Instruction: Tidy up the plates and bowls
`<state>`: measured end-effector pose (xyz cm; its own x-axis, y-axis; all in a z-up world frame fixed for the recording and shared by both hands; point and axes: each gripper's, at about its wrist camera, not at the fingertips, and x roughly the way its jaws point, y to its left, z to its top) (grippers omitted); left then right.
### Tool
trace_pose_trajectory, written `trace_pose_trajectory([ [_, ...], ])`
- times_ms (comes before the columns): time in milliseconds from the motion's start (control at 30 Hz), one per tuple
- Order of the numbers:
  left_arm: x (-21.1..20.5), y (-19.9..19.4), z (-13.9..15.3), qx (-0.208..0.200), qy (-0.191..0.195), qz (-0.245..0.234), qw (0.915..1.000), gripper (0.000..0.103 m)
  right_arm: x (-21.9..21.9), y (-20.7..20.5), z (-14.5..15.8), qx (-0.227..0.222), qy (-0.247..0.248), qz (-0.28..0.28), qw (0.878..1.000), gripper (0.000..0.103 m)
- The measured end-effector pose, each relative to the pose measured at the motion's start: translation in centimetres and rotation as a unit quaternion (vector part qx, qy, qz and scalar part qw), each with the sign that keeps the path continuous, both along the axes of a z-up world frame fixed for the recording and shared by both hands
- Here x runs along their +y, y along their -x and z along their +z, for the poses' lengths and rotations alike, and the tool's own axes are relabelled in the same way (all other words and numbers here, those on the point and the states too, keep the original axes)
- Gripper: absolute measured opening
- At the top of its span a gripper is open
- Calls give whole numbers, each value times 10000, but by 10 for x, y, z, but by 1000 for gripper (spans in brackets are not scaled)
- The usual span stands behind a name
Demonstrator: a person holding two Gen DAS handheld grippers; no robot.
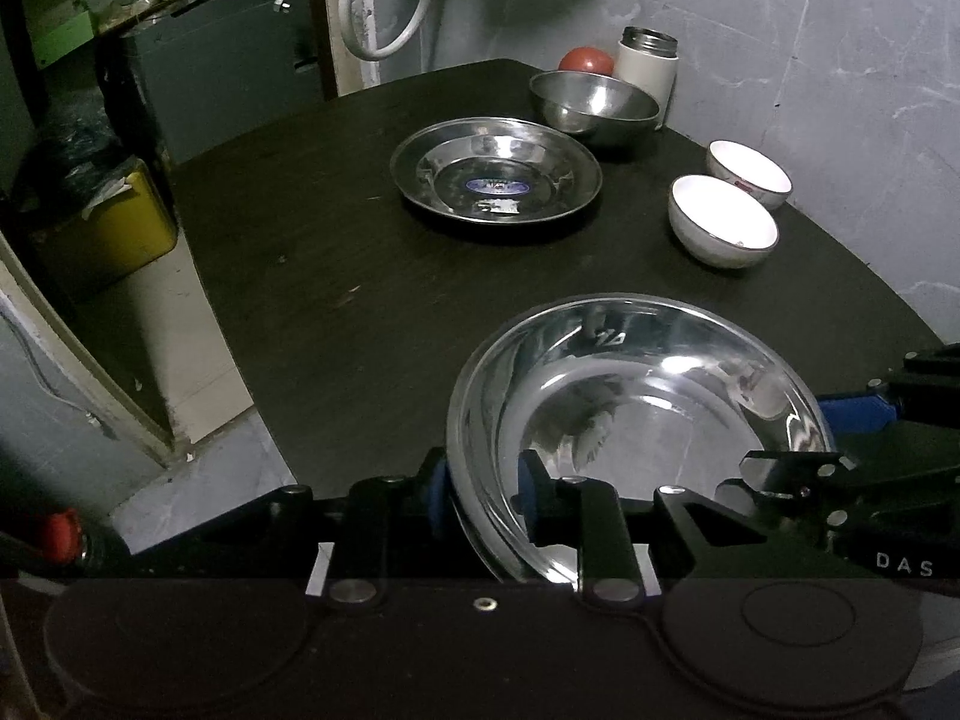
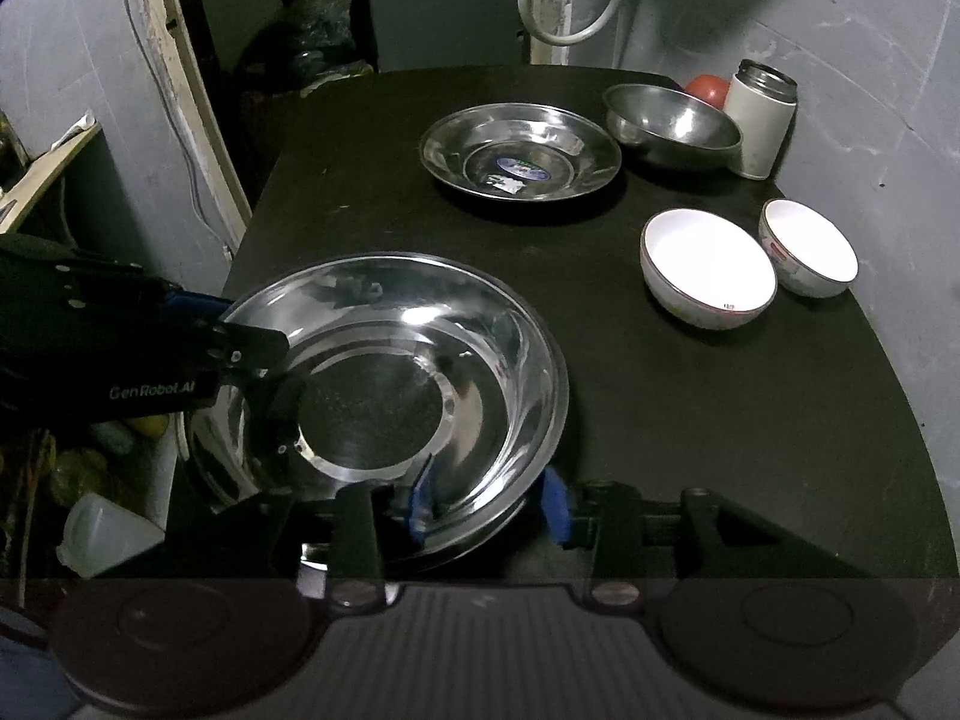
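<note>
Plate (image 1: 636, 432) of shiny steel sits at the near edge of the dark surface (image 1: 336, 276), and both tools grip its rim. The left tool (image 1: 483, 495) pinches the near-left rim, one blue pad inside and one outside. The right tool (image 2: 489, 501) is closed on the near rim in the same way. Farther back lies a second plate (image 1: 495, 171) with a blue sticker, and behind it a steel bowl (image 1: 594, 102). Two white bowls (image 1: 723, 219) stand side by side at the right, just apart. A white flask (image 1: 645, 69) stands by the wall.
</note>
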<state>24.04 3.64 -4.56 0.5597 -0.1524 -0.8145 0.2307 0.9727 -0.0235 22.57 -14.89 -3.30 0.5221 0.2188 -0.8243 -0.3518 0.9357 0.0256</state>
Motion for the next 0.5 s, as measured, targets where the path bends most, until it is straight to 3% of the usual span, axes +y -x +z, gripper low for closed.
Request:
trace_pose_trajectory([
  [433,7,-3,-2,95,125,79,9998,28,-2,-2,-4,95,-82,-34,9999,48],
  [500,10,-5,-2,103,155,107,9998,32,-3,-2,-5,112,-98,-43,9999,51],
])
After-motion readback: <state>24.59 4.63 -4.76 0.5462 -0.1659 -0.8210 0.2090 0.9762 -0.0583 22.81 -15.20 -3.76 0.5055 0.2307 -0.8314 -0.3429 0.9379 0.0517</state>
